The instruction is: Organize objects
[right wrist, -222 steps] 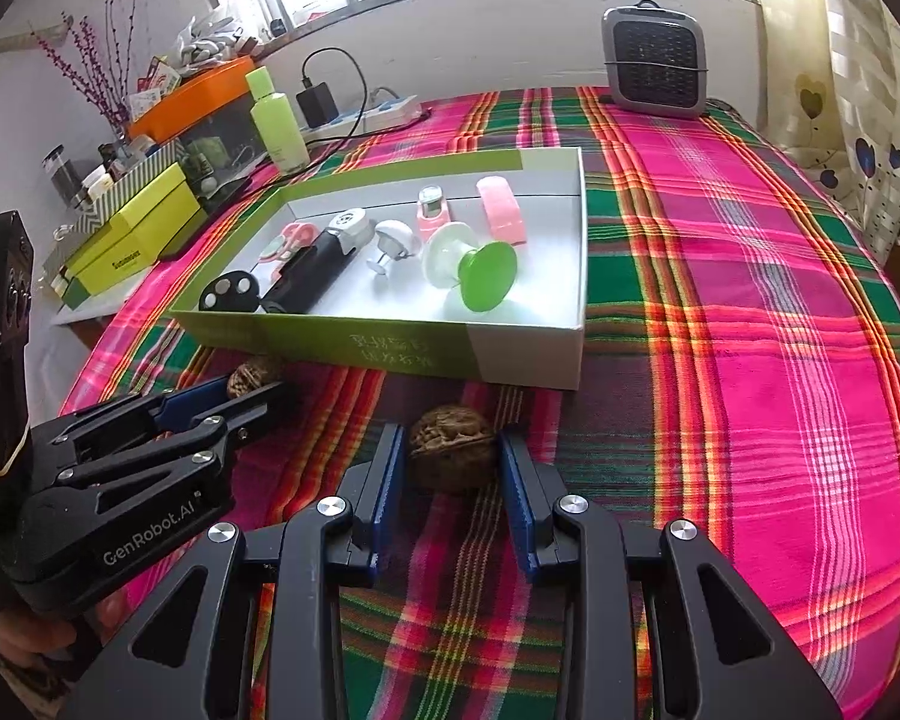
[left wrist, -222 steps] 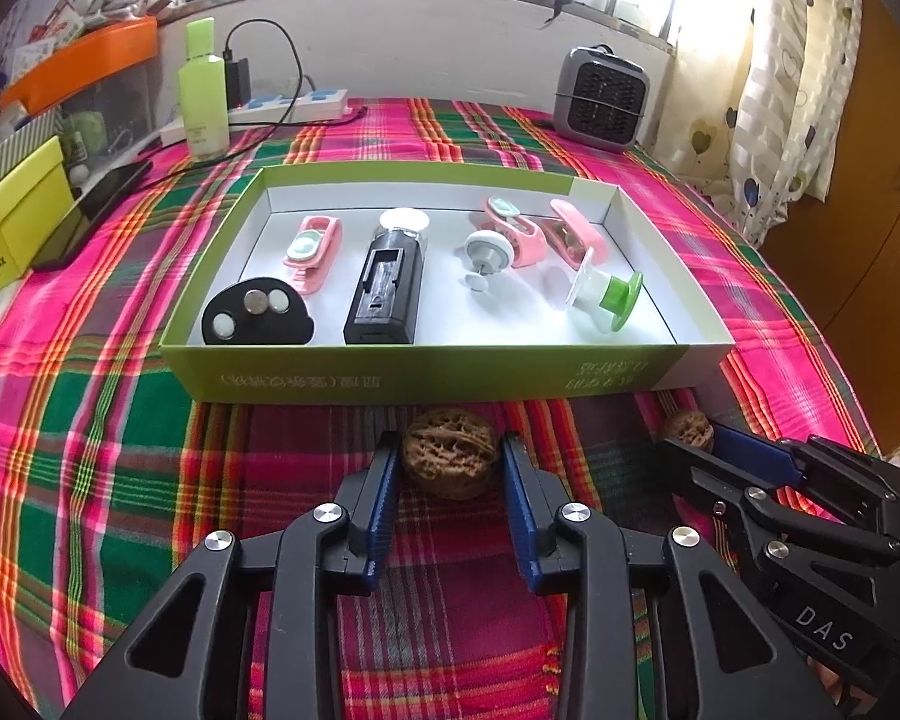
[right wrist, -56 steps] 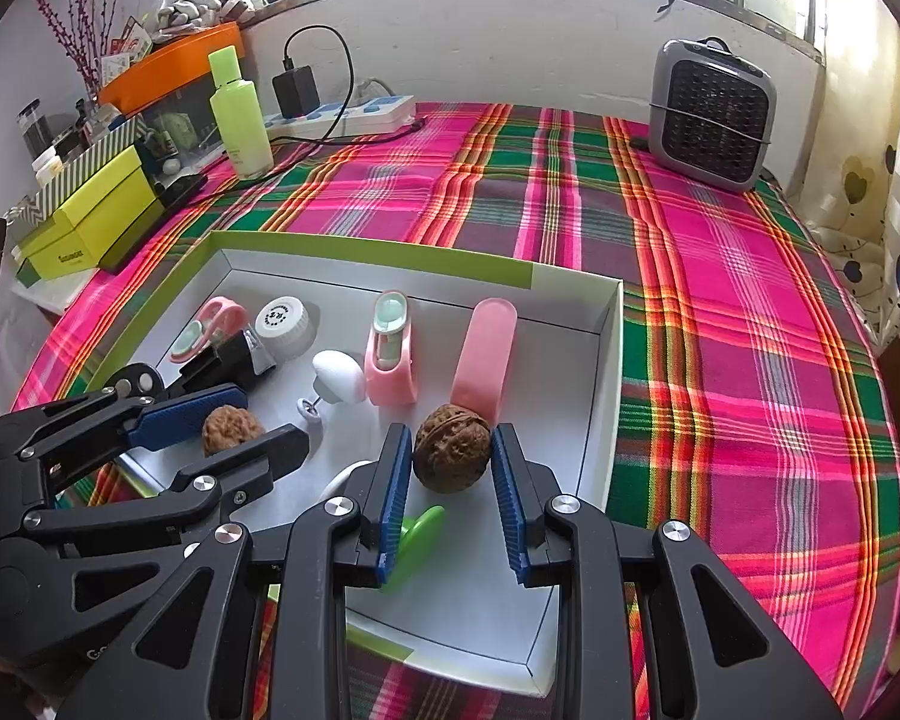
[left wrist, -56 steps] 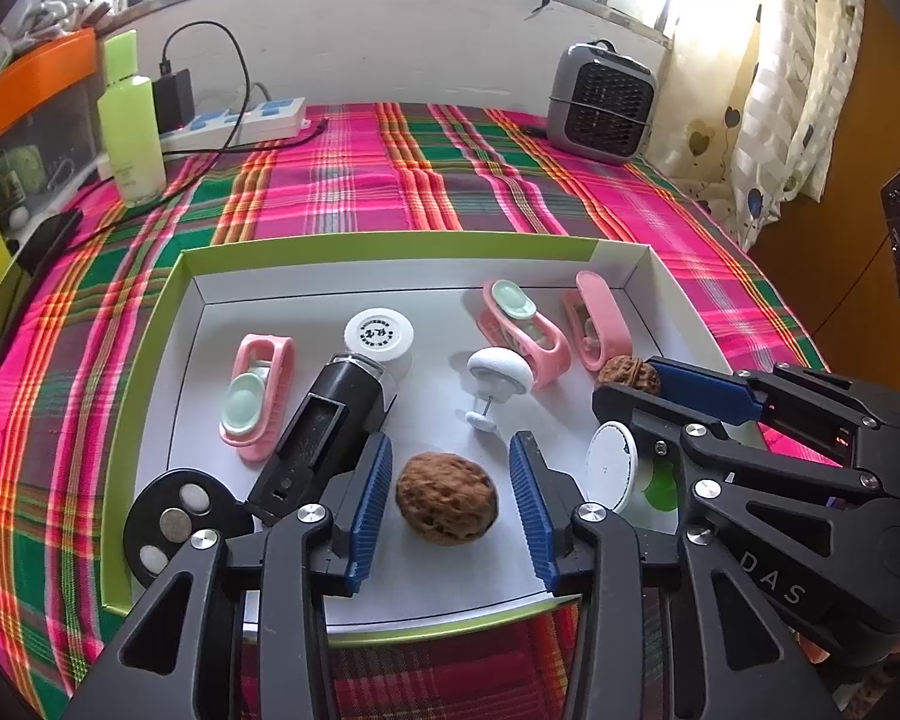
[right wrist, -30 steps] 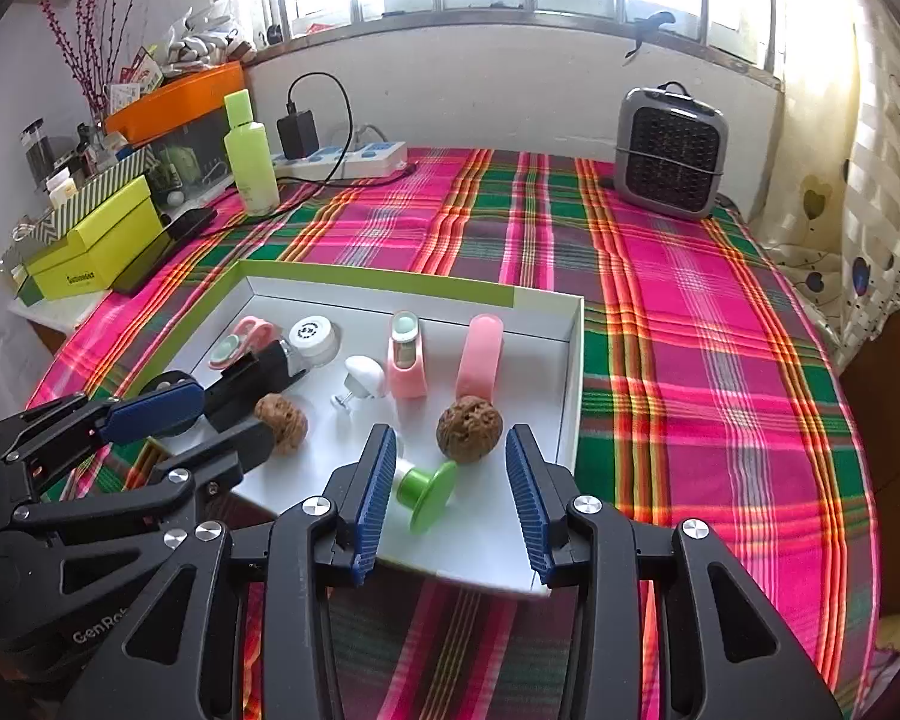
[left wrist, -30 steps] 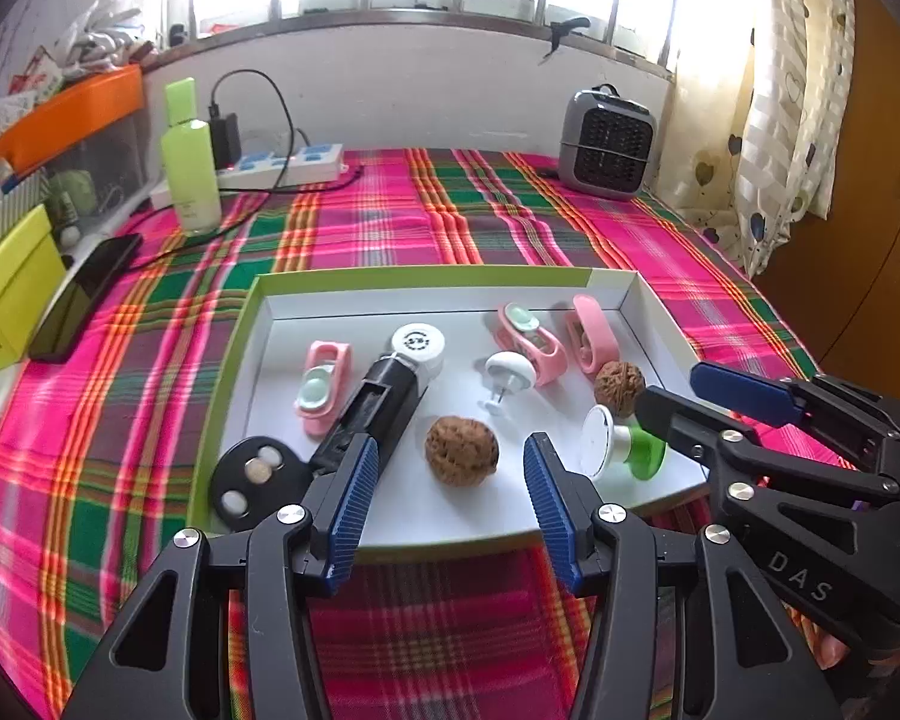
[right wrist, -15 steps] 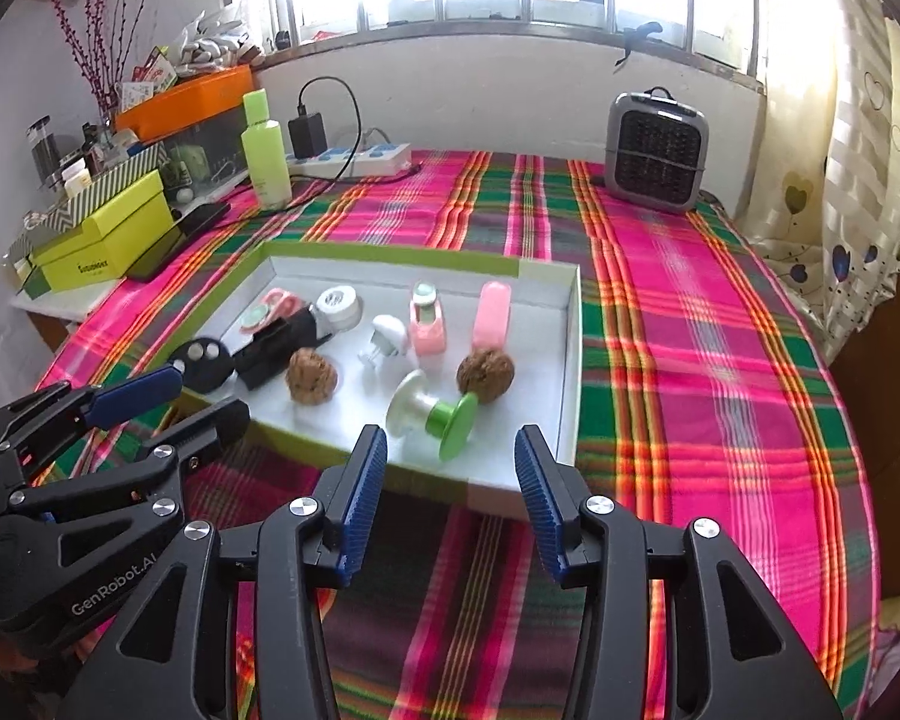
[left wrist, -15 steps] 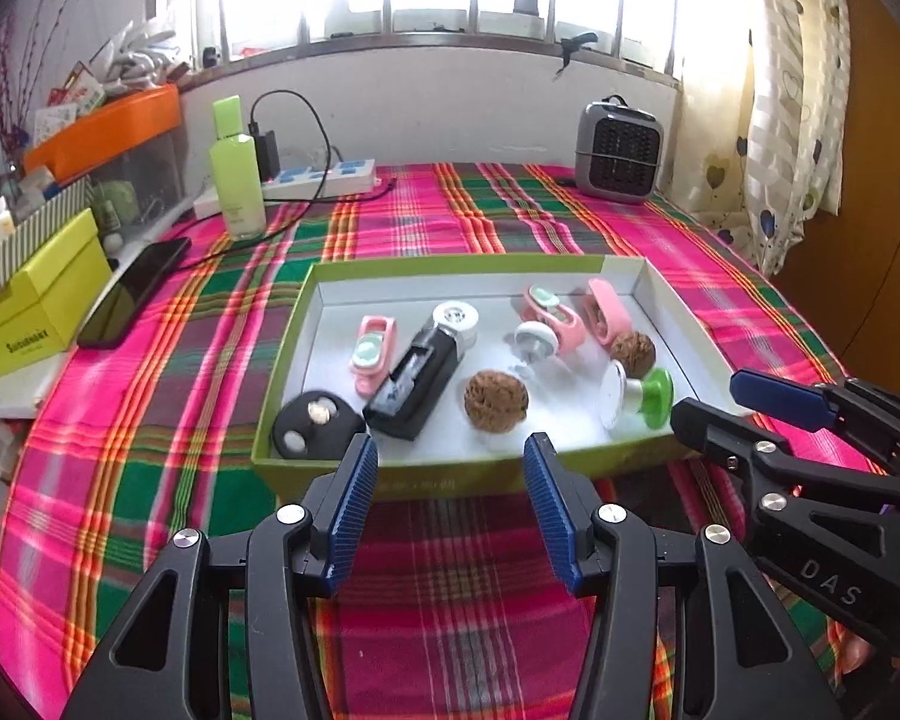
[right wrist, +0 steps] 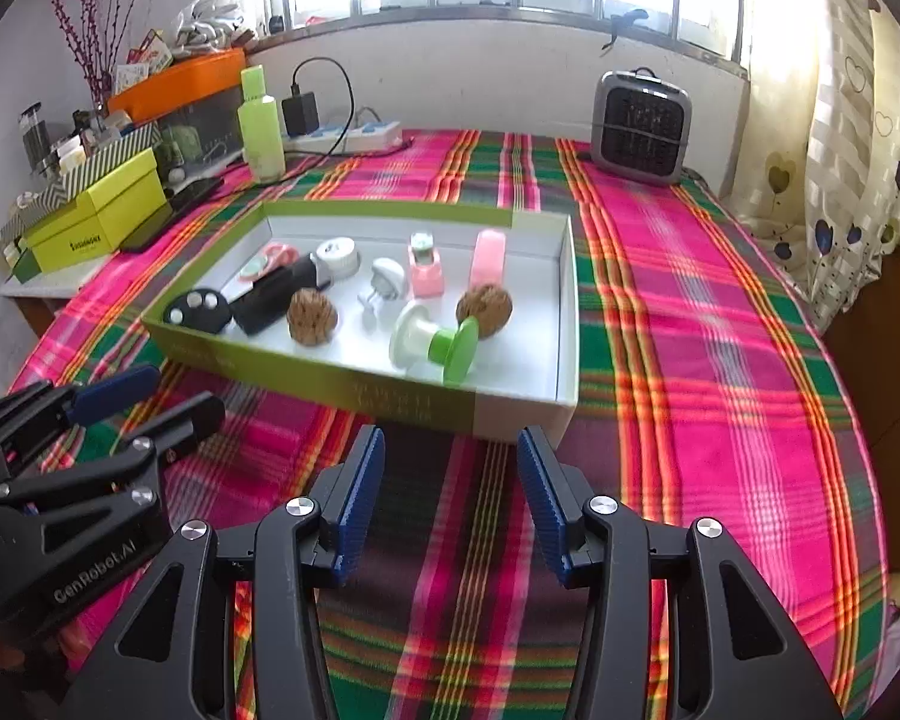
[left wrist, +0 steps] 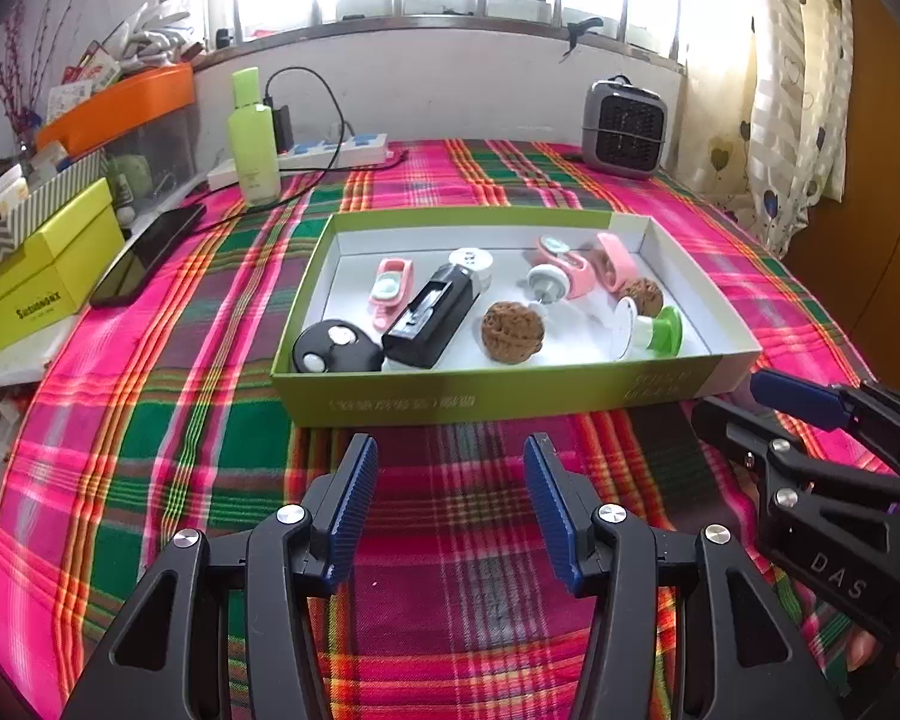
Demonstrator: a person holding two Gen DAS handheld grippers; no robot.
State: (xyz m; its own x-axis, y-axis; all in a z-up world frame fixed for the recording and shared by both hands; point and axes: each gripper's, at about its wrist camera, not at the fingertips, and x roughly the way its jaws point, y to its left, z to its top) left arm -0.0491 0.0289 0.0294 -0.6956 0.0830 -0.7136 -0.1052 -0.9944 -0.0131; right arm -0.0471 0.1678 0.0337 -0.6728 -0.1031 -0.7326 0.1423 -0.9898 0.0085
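Box (left wrist: 510, 402) front print unreadable – blurred. Far walnut (left wrist: 645, 295) partly behind green spool (left wrist: 648, 330). Right gripper (left wrist: 750, 399) body cut by frame edge.

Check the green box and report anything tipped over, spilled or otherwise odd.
Nothing is spilled or visibly damaged. In the green box, the white-and-green spool-shaped piece lies on its side, and the small white knob also lies tilted. Both walnuts rest loose among the gadgets.
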